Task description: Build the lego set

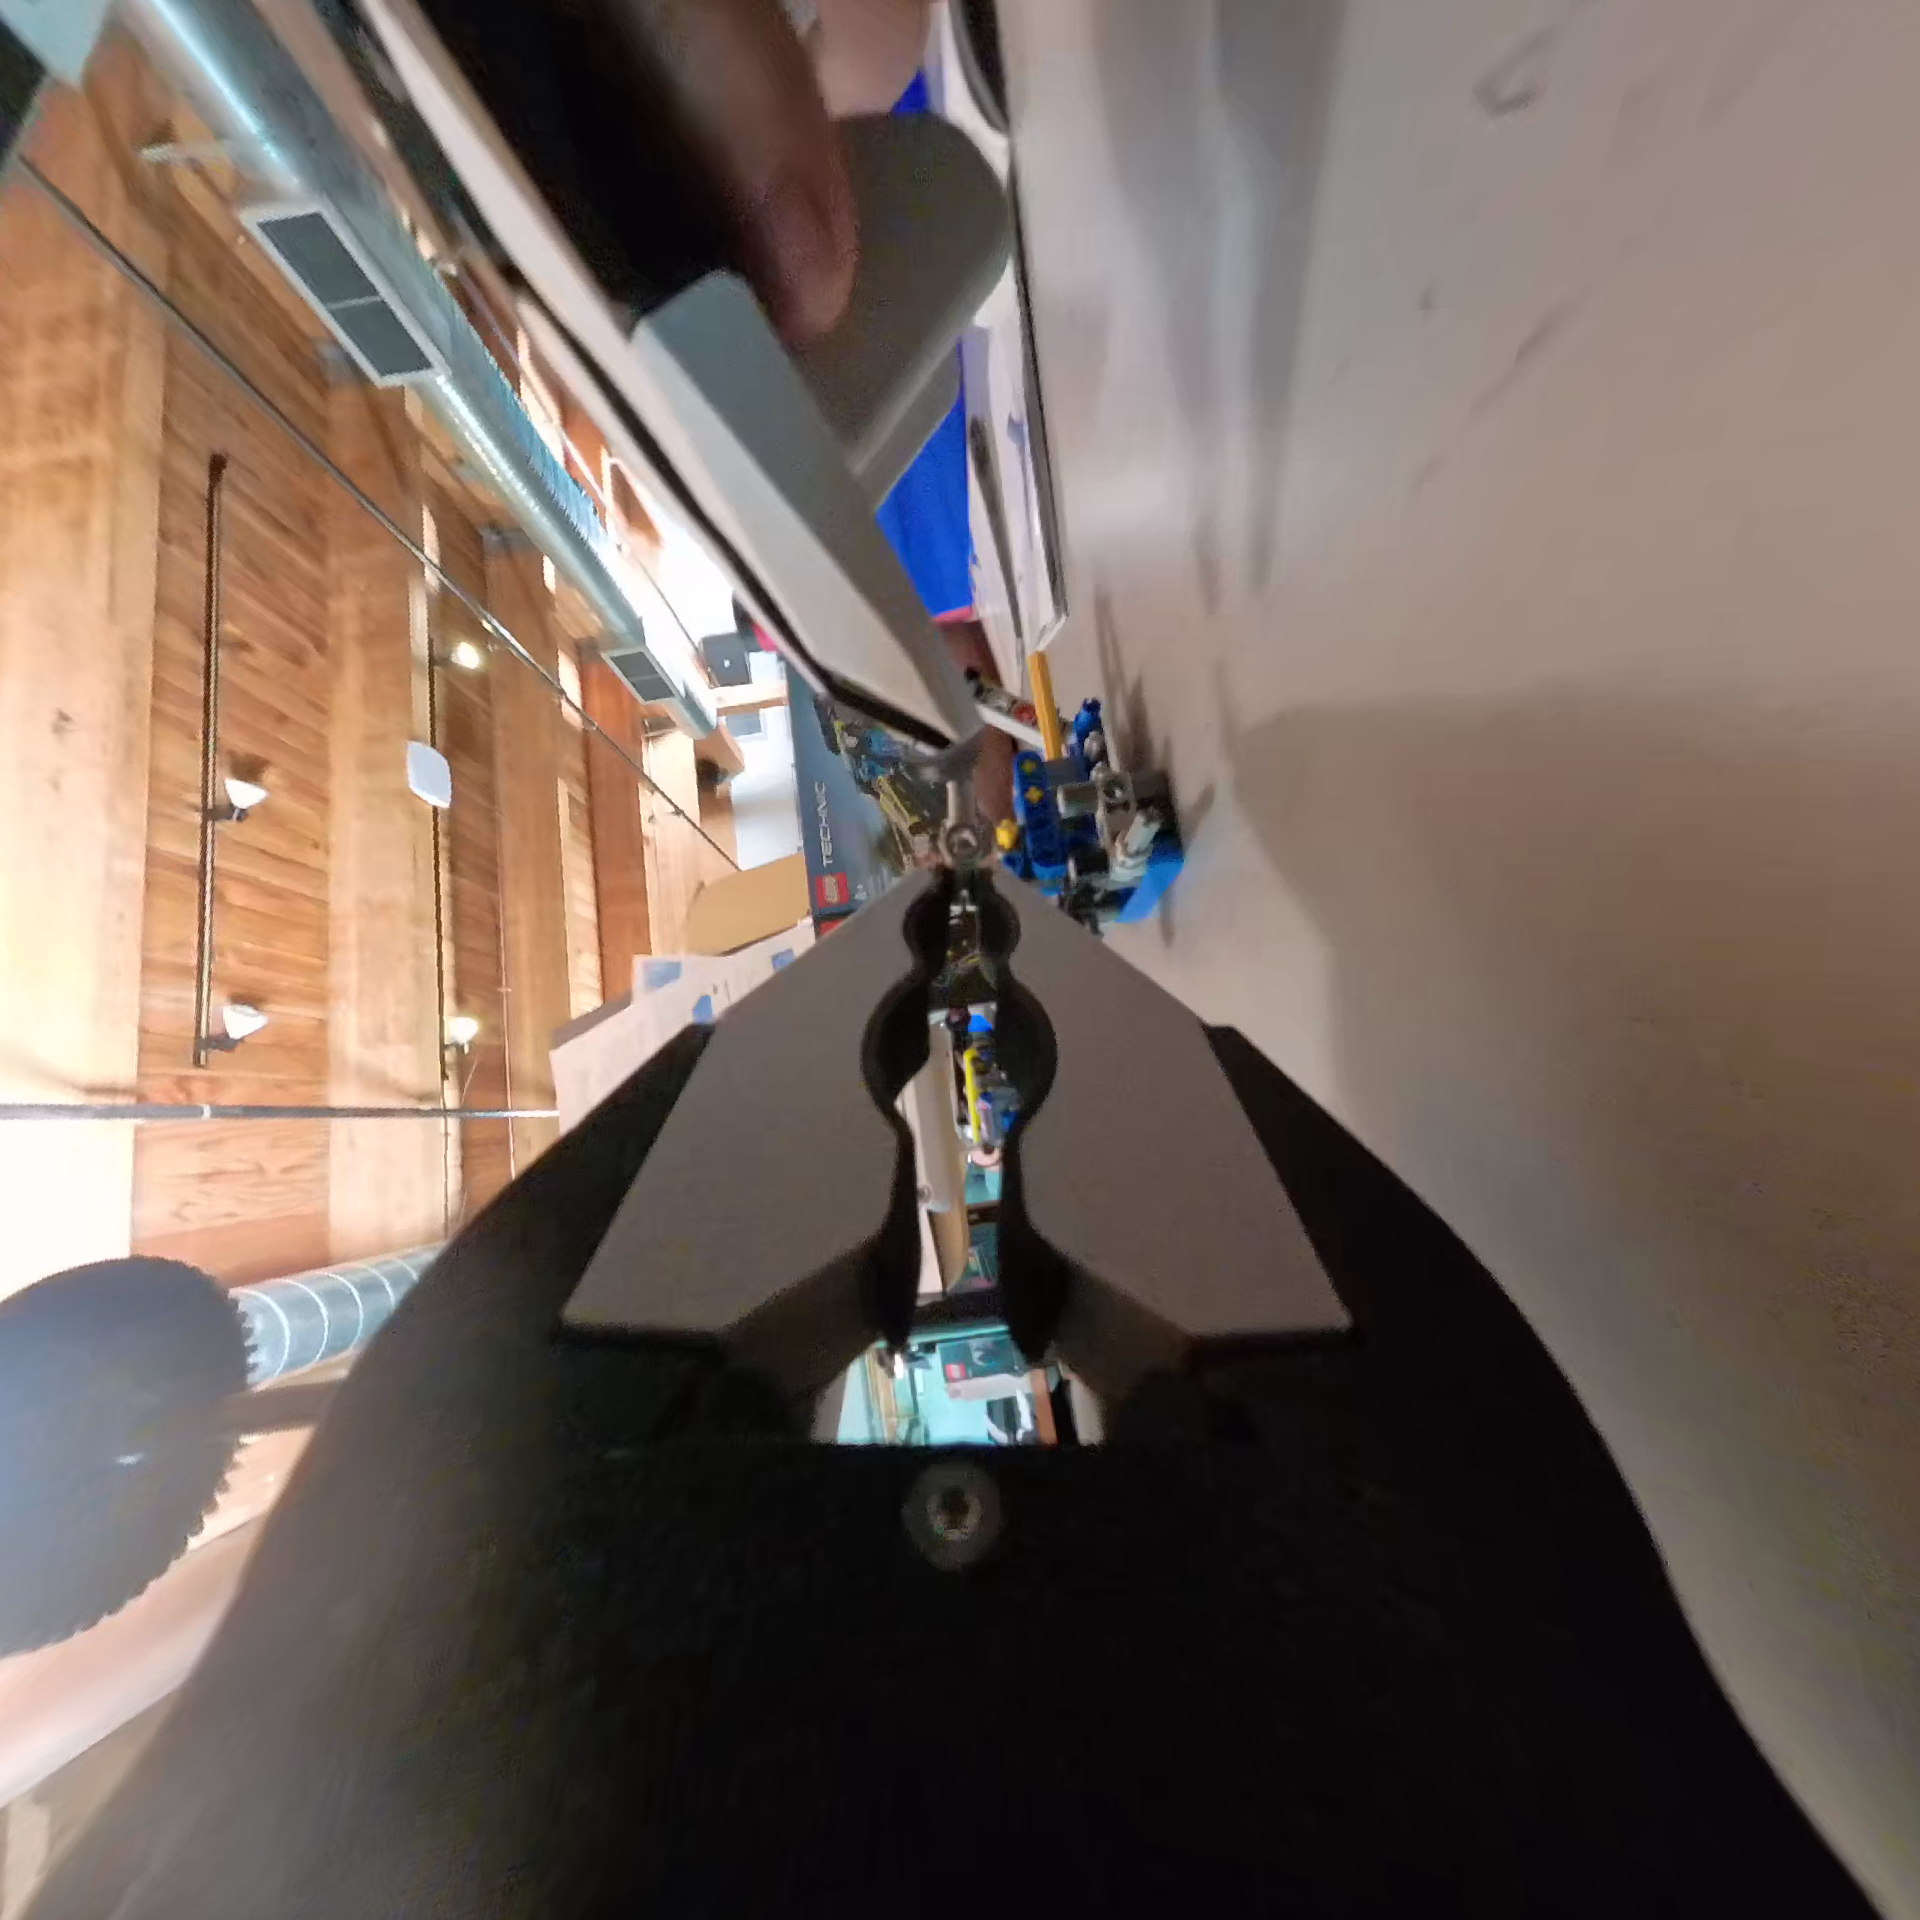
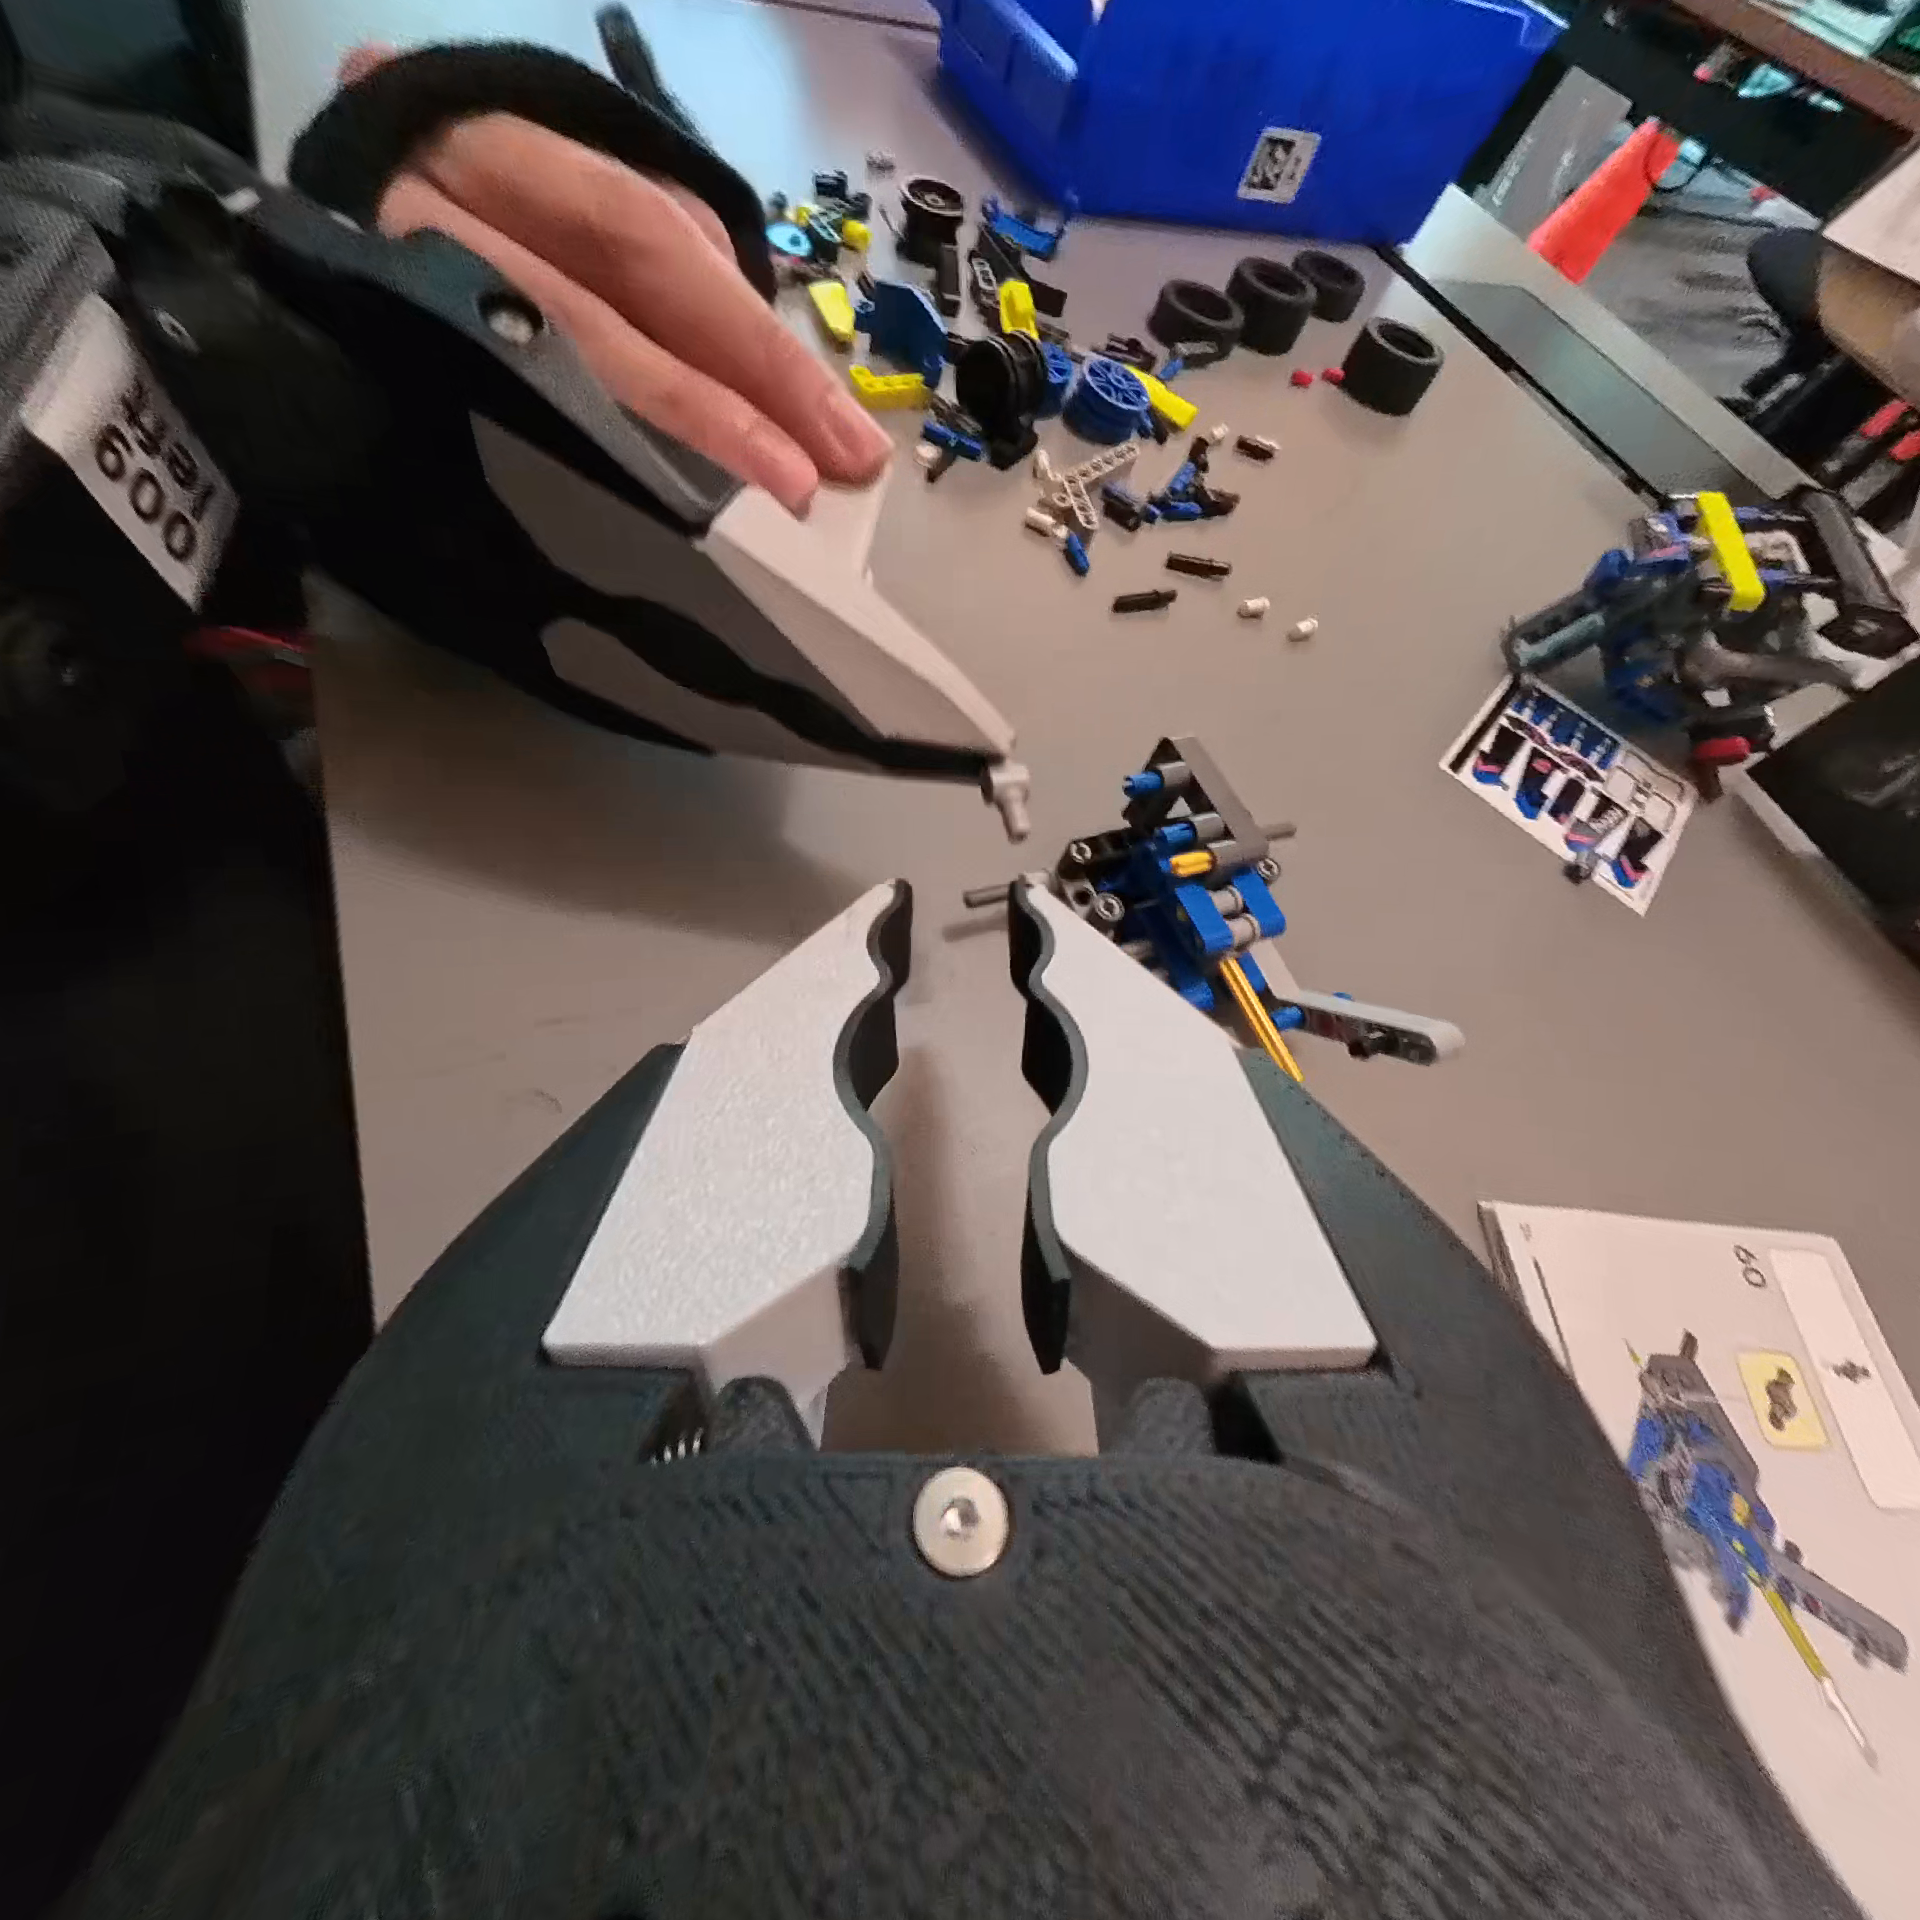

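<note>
Left gripper (image 2: 992, 767) pinched on a small grey connector (image 2: 1010, 798), held above and just left of the blue sub-assembly (image 2: 1195, 904) on the table (image 2: 1455, 1039). Right gripper (image 2: 961, 914) — jaws apart, holding nothing — right fingertip touching the sub-assembly's near end, by its dark axle

Counted on tabletop (image 2: 1403, 1091): 4 loose black tyres (image 2: 1390, 364); 2 partial builds, small blue-grey one (image 2: 1195, 894) and larger blue-yellow one (image 2: 1704, 613); 1 sticker sheet (image 2: 1569, 795); 1 instruction booklet (image 2: 1704, 1455); 1 blue bin (image 2: 1226, 104). Small loose parts (image 2: 1039, 364): too many, too small to tally.
</note>
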The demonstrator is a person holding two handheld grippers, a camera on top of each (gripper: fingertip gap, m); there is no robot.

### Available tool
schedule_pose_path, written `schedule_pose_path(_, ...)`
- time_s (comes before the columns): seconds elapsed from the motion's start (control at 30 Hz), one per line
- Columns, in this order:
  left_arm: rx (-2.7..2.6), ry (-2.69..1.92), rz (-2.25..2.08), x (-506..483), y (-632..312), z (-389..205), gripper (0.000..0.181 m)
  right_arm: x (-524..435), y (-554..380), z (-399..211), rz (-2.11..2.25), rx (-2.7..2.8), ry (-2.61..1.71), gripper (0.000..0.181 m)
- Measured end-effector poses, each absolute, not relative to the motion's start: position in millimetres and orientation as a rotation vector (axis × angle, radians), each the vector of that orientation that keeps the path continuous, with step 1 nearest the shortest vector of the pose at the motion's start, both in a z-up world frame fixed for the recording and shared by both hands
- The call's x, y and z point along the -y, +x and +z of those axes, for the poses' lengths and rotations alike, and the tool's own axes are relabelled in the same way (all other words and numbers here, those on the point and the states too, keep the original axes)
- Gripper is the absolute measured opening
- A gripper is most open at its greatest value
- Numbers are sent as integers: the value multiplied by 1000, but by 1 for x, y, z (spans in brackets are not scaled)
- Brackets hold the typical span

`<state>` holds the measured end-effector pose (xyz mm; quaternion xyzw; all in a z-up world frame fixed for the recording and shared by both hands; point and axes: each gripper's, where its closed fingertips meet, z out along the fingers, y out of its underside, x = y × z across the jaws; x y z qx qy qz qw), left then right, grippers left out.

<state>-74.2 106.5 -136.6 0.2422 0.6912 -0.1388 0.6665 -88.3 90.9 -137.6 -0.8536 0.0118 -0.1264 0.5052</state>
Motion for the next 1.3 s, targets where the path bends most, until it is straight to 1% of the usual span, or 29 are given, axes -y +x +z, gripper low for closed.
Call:
schedule_pose_path(0.27,-1560,553,-330,-106,-76,-136,0,-102,-87,-137,-300,34,-2063,5)
schedule_pose_path(0.37,-1552,560,-332,-105,-77,-135,0,-100,-78,-137,-330,-1,-2068,14)
schedule_pose_path(0.47,-1555,564,-339,-104,-78,-136,0,-96,-72,-136,-366,1,-2079,15)
schedule_pose_path(0.57,-1561,571,-368,-102,-81,-136,0,-99,-73,-139,-339,57,-2095,11)
schedule_pose_path(0.6,-1566,571,-372,-102,-81,-136,0,-100,-75,-141,-329,92,-2104,5)
schedule_pose_path(0.73,-1609,547,-405,-104,-80,-140,1,-102,-74,-145,-393,187,-2113,3)
schedule_pose_path(0.83,-1808,429,-615,-105,-82,-150,5,-103,-69,-149,-486,236,-2116,2)
schedule_pose_path(1.0,-2231,-127,-1132,-116,-80,-151,16,-104,-59,-140,-651,273,-2063,1)
schedule_pose_path(1.1,-2302,-267,-1354,-115,-84,-142,15,-110,-60,-134,-656,301,-2044,1)
schedule_pose_path(1.2,-2316,-303,-1385,-119,-80,-139,5,-116,-60,-134,-676,338,-2045,1)
schedule_pose_path(1.23,-2312,-303,-1371,-121,-78,-139,5,-118,-61,-136,-664,345,-2052,1)
schedule_pose_path(1.27,-2309,-314,-1349,-124,-75,-140,6,-120,-61,-136,-659,347,-2055,1)
schedule_pose_path(1.3,-2314,-330,-1322,-128,-72,-143,13,-121,-61,-137,-664,351,-2052,2)
